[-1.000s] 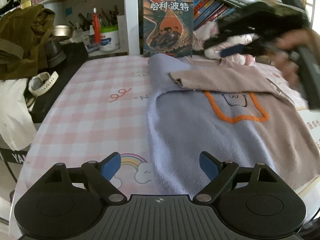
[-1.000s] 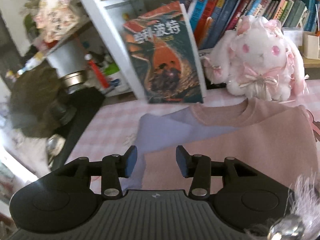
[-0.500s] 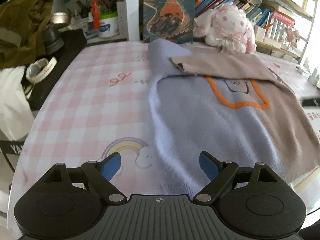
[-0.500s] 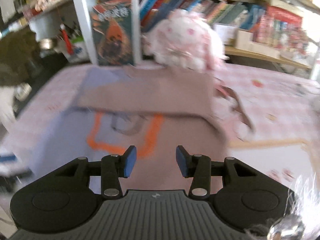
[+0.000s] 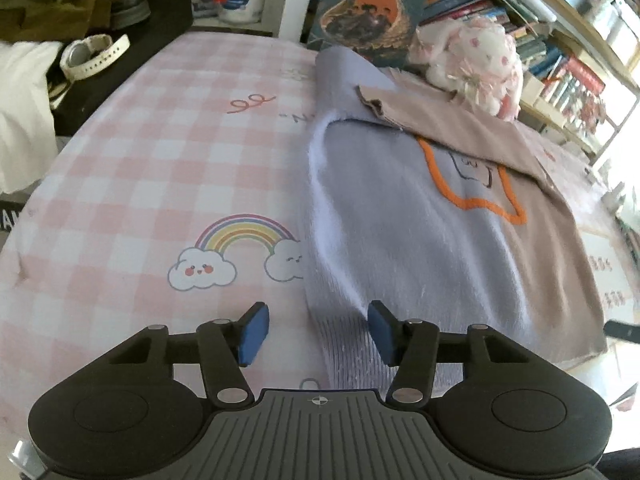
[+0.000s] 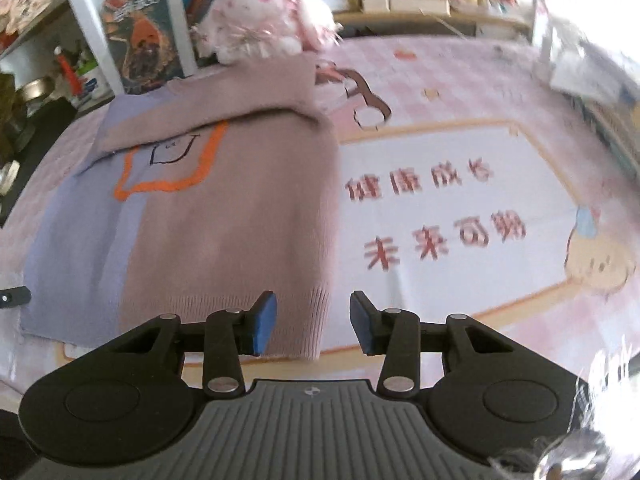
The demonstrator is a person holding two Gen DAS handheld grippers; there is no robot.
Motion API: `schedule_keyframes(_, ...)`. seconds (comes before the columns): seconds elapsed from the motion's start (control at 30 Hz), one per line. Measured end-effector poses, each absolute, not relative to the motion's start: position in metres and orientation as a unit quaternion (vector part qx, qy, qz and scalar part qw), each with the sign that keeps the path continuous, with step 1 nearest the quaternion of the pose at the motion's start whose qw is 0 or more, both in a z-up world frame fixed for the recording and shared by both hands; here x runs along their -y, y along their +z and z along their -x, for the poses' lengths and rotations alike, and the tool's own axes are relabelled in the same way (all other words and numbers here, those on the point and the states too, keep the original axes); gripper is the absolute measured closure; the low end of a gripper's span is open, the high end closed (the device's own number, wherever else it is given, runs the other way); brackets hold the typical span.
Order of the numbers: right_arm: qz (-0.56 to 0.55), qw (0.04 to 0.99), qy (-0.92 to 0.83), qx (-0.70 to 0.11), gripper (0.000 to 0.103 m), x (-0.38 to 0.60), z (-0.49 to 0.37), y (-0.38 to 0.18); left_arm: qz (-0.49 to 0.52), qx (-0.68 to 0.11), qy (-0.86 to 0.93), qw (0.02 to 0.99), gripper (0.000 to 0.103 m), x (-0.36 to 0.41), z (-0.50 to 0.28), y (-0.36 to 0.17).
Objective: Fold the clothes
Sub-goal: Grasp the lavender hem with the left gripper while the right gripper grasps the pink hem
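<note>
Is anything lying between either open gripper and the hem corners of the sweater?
Nothing visible. The left gripper is open at the ribbed lilac corner of the lilac-and-mauve knitted sweater; the right gripper is open at its mauve corner. The pink plush rabbit sits beyond the collar.

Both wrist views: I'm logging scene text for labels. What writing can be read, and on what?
"哈利·波特": partly cut off, on the book cover against the shelf.
"健康成长" and "未来可期": red, on the white panel of the table mat.
"N": on the pink checked cloth.
Book spines and white tub: unreadable.
</note>
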State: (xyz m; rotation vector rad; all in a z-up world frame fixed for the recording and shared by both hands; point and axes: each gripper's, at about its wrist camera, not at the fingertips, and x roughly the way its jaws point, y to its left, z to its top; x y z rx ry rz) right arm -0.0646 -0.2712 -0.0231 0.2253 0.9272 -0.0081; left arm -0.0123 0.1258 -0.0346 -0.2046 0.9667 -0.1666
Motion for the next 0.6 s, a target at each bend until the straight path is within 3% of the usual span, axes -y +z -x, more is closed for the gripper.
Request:
schedule_keyframes(0.2, -0.120, 0.884, 0.004, -0.452, 0.068, 0.270, 0.063, -0.028, 0.092, -0.461, -0.081, 0.879, 0.062, -0.120, 0.010, -0.035)
schedule_keyframes(0.27, -0.117, 0.882, 0.005, -0.456, 0.072, 0.269, 0.060, -0.030, 0.085, -0.460, -0.082, 0.880, 0.082, -0.116, 0.008, -0.035)
schedule_keyframes(0.37, -0.105, 0.880, 0.009, -0.463, 0.087, 0.264, 0.055, -0.032, 0.081, -0.458, -0.082, 0.881, 0.098, -0.112, 0.006, -0.033)
schedule_keyframes(0.43, -0.100, 0.882, 0.021, -0.460, 0.092, 0.261, 0.053, -0.029, 0.071, -0.443, -0.090, 0.889, 0.099, -0.106, 0.009, -0.022)
schedule_keyframes(0.6, -0.155, 0.900, 0.086, -0.399, 0.093, 0.262, 0.058, -0.008, 0.047, -0.422, -0.124, 0.897, 0.094, -0.095, 0.012, -0.006)
